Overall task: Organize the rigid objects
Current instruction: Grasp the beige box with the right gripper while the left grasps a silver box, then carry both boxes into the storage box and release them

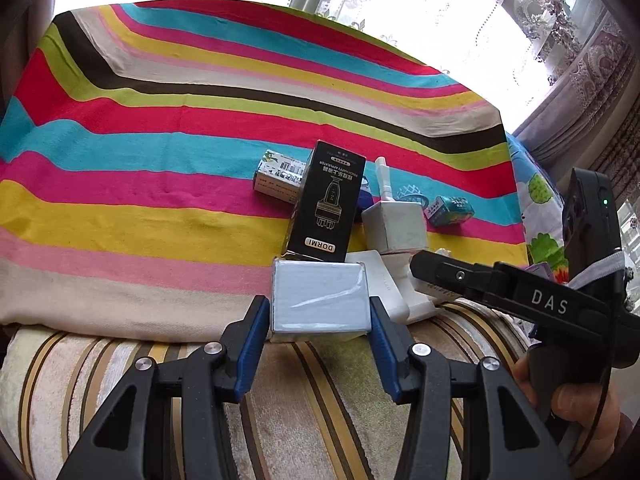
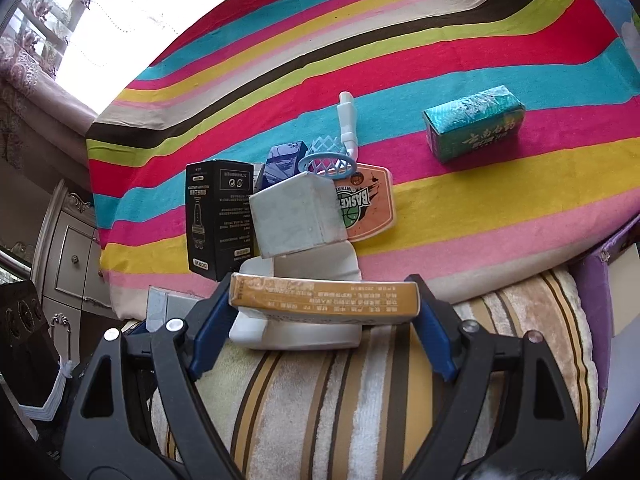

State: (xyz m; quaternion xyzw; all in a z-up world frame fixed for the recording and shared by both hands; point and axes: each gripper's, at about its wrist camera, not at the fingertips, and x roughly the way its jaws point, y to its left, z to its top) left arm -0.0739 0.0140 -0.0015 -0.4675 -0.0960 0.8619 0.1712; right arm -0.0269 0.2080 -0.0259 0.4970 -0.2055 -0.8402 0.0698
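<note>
— On the left of the striped cloth (image 1: 160, 128), what lies there?

— A small white printed box (image 1: 276, 178) lies flat, and just beside it the black DORMI box (image 1: 326, 212) stands upright. Nearer the edge, the left gripper (image 1: 319, 312) has its blue pads pressed against both sides of a pale grey box (image 1: 319, 300), so it grasps that box where the cloth meets the striped towel (image 1: 320, 400).

— And further right?

— A white cube (image 2: 298, 216) rests tilted on a white plastic piece (image 2: 316, 268), with the toy basketball hoop (image 2: 328, 160) and its orange backboard (image 2: 368, 204) behind. The right gripper (image 2: 324, 300) is clamped on a flat yellow box (image 2: 324, 296), held level over that plastic piece.

— Anything at the far right?

— A green box (image 2: 474, 128) lies alone on the cloth, well apart from the cluster.
</note>
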